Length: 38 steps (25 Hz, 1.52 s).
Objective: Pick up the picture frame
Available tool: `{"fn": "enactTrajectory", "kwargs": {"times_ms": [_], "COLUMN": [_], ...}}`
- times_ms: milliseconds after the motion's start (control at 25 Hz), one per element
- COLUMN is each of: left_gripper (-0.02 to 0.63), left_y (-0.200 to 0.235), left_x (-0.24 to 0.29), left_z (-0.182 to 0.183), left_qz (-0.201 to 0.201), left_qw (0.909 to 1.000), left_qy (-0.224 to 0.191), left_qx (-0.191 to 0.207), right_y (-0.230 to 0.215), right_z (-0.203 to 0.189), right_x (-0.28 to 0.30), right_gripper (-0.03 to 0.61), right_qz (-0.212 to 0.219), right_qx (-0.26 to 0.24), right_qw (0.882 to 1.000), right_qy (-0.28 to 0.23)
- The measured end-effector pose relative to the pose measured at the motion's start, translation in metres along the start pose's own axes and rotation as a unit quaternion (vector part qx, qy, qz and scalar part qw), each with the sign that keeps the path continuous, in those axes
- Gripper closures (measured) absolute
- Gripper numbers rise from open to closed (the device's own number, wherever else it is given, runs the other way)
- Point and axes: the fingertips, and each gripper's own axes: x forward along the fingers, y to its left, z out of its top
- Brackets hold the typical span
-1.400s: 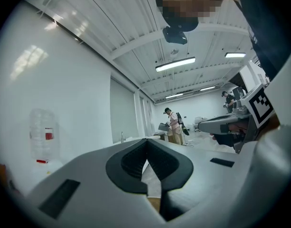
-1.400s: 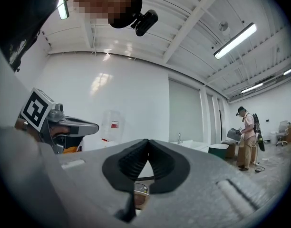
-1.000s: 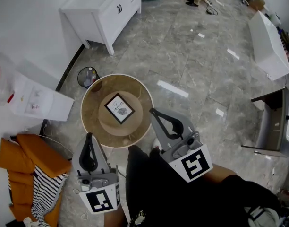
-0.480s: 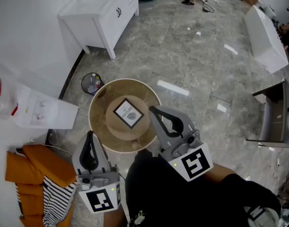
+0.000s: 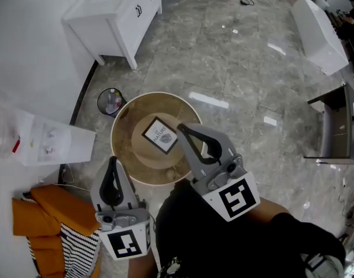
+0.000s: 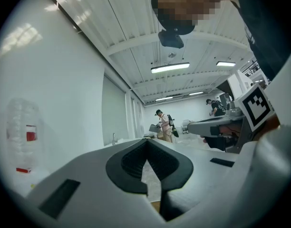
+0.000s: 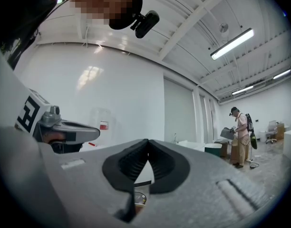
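Note:
The picture frame [image 5: 161, 135], black-edged with a white mat and a small print, lies flat on the raised middle of a round tan table [image 5: 126, 126]. My right gripper [image 5: 180, 127] reaches over the table's near right side, and its shut, empty tip sits just right of the frame. Nearer to me, my left gripper [image 5: 112, 160] hangs shut and empty by the table's near left rim. In the left gripper view the left gripper [image 6: 146, 142] shows its jaws pressed together, as does the right gripper [image 7: 146, 141] in the right gripper view.
A small waste bin [image 5: 110, 101] stands by the table's far left. A white cabinet [image 5: 113, 16] is at the back left, and a white bag [image 5: 50, 145] and orange cloth [image 5: 41, 213] are at the left. A grey desk [image 5: 334, 132] stands right. A person [image 7: 240, 137] stands far off.
Both grippers have moved forward toward the table. The right gripper's tip, earlier at the table's near edge, now lies over the table beside the frame. Both stay shut.

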Motion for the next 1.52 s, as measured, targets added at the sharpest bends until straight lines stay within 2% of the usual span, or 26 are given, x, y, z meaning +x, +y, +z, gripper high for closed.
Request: {"fn": "enactTrajectory", "kwargs": {"times_ms": [160, 280, 560, 760, 1000, 1160, 1280, 1360, 1520], "left_gripper": [0.601, 0.601, 0.601, 0.601, 0.601, 0.601, 0.601, 0.601, 0.601], "left_y": [-0.006, -0.002, 0.016, 0.028, 0.036, 0.037, 0.038, 0.046, 0.050], "left_x": [0.006, 0.011, 0.020, 0.034, 0.052, 0.059, 0.062, 0.060, 0.064], "left_z": [-0.002, -0.008, 0.000, -0.009, -0.019, -0.034, -0.051, -0.067, -0.095], "left_qz": [-0.001, 0.014, 0.103, 0.148, 0.194, 0.220, 0.247, 0.263, 0.278], "left_qw": [0.9998, 0.9995, 0.9939, 0.9882, 0.9794, 0.9720, 0.9631, 0.9582, 0.9523], "left_qy": [0.017, 0.027, 0.037, 0.037, 0.054, 0.082, 0.102, 0.111, 0.122], "left_qx": [0.006, 0.008, 0.014, -0.006, -0.003, -0.008, -0.028, -0.022, -0.032], "right_y": [-0.004, -0.011, -0.039, -0.037, -0.045, -0.045, -0.040, -0.035, -0.036], "right_z": [-0.001, -0.003, -0.008, -0.014, -0.028, -0.039, -0.051, -0.061, -0.094], "right_x": [0.008, 0.015, 0.049, 0.084, 0.114, 0.129, 0.139, 0.146, 0.152], "right_gripper": [0.581, 0.581, 0.581, 0.581, 0.581, 0.581, 0.581, 0.580, 0.580], "right_qz": [0.006, 0.021, 0.086, 0.146, 0.198, 0.232, 0.263, 0.280, 0.296], "right_qx": [0.002, 0.009, 0.014, 0.014, 0.019, 0.020, 0.016, 0.011, 0.006], "right_qw": [1.000, 1.000, 0.996, 0.989, 0.980, 0.972, 0.964, 0.959, 0.953], "right_qy": [0.002, 0.001, 0.005, 0.001, 0.011, 0.020, 0.028, 0.031, 0.060]}}
